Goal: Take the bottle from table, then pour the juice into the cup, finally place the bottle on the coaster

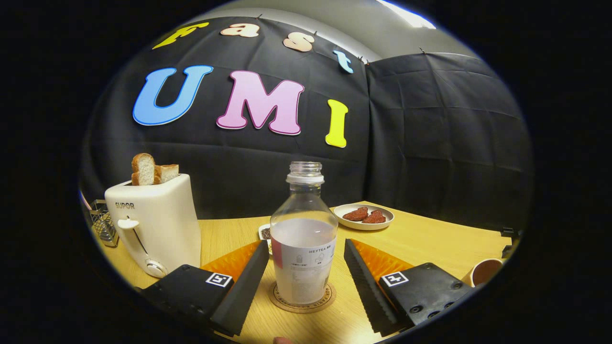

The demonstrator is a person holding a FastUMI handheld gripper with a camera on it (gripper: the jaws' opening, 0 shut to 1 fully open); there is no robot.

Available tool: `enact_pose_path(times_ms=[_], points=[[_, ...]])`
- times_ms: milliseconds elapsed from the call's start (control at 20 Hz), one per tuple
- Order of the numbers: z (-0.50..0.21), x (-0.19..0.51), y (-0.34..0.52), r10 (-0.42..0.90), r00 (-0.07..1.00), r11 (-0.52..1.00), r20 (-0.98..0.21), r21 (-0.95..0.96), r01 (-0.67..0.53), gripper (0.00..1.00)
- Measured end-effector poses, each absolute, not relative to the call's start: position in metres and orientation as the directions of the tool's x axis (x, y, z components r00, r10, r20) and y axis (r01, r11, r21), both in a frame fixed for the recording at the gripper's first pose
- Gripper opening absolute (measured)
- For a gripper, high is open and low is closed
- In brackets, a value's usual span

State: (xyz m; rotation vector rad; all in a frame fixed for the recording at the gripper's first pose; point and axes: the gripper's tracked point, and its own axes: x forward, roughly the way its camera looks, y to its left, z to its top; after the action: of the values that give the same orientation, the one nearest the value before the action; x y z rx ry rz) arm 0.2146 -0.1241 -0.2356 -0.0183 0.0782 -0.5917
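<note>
Wooden table (430,239) carries a toaster (155,222) marked "SUPOR". Uncapped bottle (304,239), label reading "HEYTEA", stands on the coaster (302,298) between the gripper (304,248) fingers, which are spread clear of it. Cup (485,271) sits at right.

Black cloth walls (430,124), pale wooden table (430,239), bright ceiling light (406,14)

One open bottle (304,239) at centre frame, on one coaster (302,298). One toaster (155,227) at left holding two bread slices (152,169). One plate (363,217) right of centre with two red pieces (366,215). One cup (486,271) at lower right. One desk (430,243).
</note>
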Motion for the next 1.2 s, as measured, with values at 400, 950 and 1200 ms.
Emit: enact_pose_path(times_ms=[400,950,1200], points=[[-0.224,0.187,-0.110,-0.526,0.847,0.850,-0.074,-0.024,0.526,0.97],[-0.154,0.121,-0.068,-0.427,0.904,0.904,0.000,-0.042,0.426,0.96],[-0.098,0.087,-0.072,-0.407,0.913,0.908,0.025,-0.095,0.408,0.97]])
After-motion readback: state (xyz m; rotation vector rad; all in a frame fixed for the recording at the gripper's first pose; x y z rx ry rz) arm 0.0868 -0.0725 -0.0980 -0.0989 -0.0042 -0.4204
